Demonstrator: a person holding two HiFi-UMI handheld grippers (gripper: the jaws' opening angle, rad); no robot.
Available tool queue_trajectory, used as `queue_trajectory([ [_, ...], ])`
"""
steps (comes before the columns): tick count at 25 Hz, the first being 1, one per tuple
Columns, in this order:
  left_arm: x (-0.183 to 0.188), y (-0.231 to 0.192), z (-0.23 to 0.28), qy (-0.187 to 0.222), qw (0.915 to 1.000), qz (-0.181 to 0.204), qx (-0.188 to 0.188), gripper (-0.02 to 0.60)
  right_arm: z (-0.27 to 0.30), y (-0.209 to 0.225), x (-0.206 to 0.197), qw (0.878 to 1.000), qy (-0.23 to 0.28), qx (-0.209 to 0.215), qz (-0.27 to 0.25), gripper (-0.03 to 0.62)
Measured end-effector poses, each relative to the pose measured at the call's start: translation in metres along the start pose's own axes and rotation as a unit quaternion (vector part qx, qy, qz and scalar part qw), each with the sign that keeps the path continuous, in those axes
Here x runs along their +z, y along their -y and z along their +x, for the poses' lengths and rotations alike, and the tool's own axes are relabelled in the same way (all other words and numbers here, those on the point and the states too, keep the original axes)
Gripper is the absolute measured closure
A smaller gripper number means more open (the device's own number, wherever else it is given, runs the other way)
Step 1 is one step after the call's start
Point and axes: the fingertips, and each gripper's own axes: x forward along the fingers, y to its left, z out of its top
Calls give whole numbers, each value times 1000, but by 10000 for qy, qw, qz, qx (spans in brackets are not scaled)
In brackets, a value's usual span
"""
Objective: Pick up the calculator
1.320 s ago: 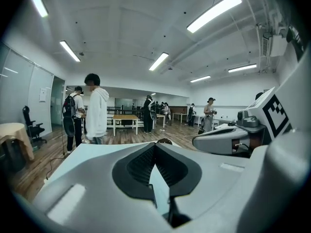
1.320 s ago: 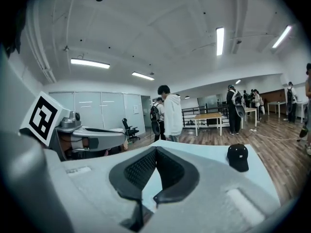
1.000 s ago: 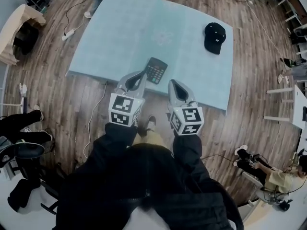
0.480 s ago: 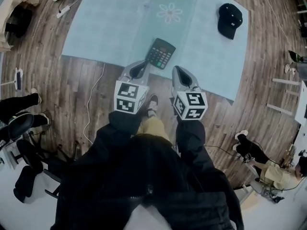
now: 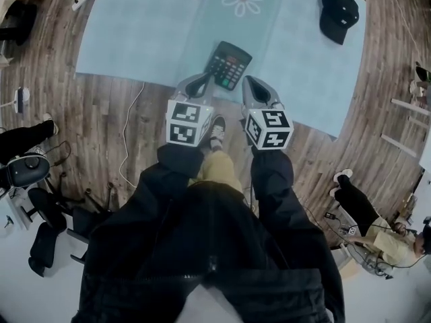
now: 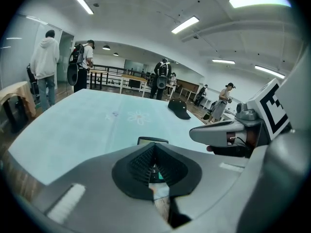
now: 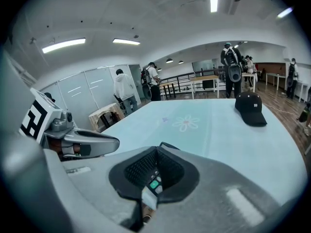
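Calculator (image 5: pixel 227 64) lies flat, keys up, on the blue surface (image 5: pixel 135 32), close to its 6 o'clock edge and skewed so its long axis runs toward about 1 o'clock. Placement near the edge looks deliberate: reachable from the standing position without leaning over.

Black cap (image 5: pixel 339 13) sits well apart at 2 o'clock; not part of this step.

Left gripper (image 5: pixel 197 84): tip just beside the calculator's 7 o'clock corner, not visibly touching. Jaws clenched, nothing between them. Its own view shows the calculator's far edge (image 6: pixel 152 140) directly above the closed pads.

Right gripper (image 5: pixel 256 86): tip at 4 o'clock of the calculator, a little apart. Jaws pressed together, empty. Calculator keys show just past the closed jaws in its own view (image 7: pixel 154 181).

Pose: both forearms extended forward and parallel, grippers angled downward toward the surface, flanking the calculator on either side, marker cubes toward the body.

Judgement: approach stage only. Either gripper's jaws must release before a grasp. The flat body offers little height, so a grip across the near edge seems likeliest.
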Motion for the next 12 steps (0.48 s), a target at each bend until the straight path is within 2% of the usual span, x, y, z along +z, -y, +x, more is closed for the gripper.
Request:
queue_trajectory([
  [5, -9, -13, 23, -194, 9998, -59, 72, 584, 33, 17, -12, 9997, -234, 16, -52, 592],
  [12, -17, -29, 56, -353, 9993, -62, 137, 584, 73, 46, -23, 9989, -457, -64, -57, 552],
])
